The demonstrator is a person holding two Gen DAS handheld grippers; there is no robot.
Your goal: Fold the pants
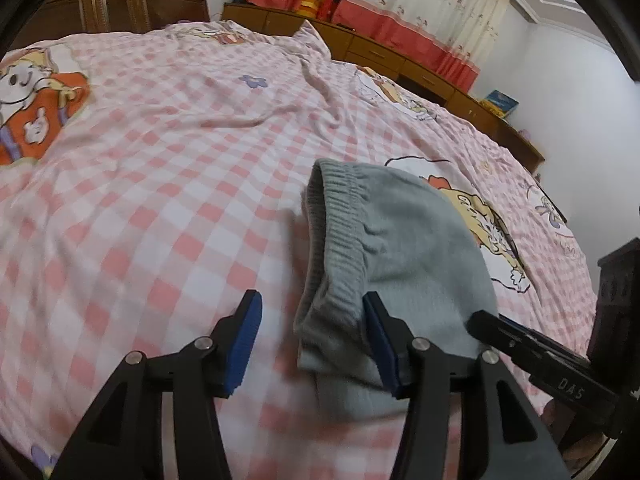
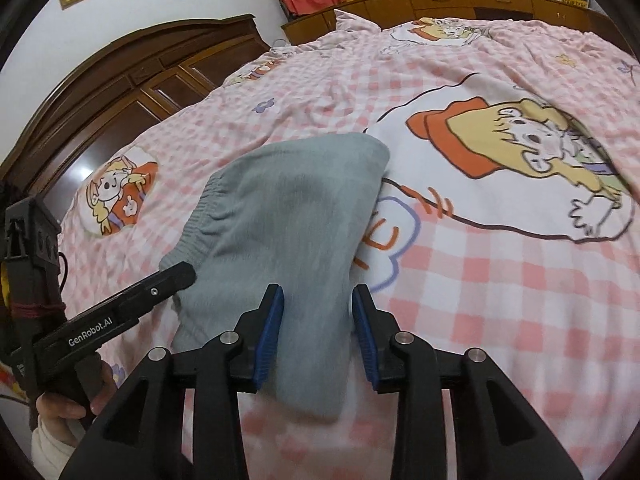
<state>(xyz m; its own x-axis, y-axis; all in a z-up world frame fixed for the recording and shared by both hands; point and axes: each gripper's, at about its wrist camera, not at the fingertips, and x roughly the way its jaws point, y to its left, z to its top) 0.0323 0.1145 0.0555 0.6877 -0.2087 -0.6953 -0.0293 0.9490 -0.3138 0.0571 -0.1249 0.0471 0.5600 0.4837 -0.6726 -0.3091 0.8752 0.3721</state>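
Grey pants [image 1: 404,248] lie in a compact folded bundle on the pink checked bedsheet [image 1: 160,208], ribbed waistband [image 1: 340,232] on the left side. My left gripper [image 1: 314,332] is open just above the bundle's near left corner, and its right finger [image 1: 380,340] overlaps the waistband edge. In the right wrist view the pants [image 2: 288,216] run between the spread jaws of my open right gripper [image 2: 319,320], which hovers over their near end. Neither gripper pinches the cloth. Each gripper shows in the other's view: the right gripper [image 1: 536,356] and the left gripper [image 2: 120,312].
The bed carries cartoon prints [image 2: 520,148]. A dark wooden headboard [image 2: 120,92] stands at the far left, a low wooden cabinet [image 1: 392,60] with red-trimmed curtains [image 1: 420,12] runs behind the bed. A hand [image 2: 68,404] holds the left gripper's handle.
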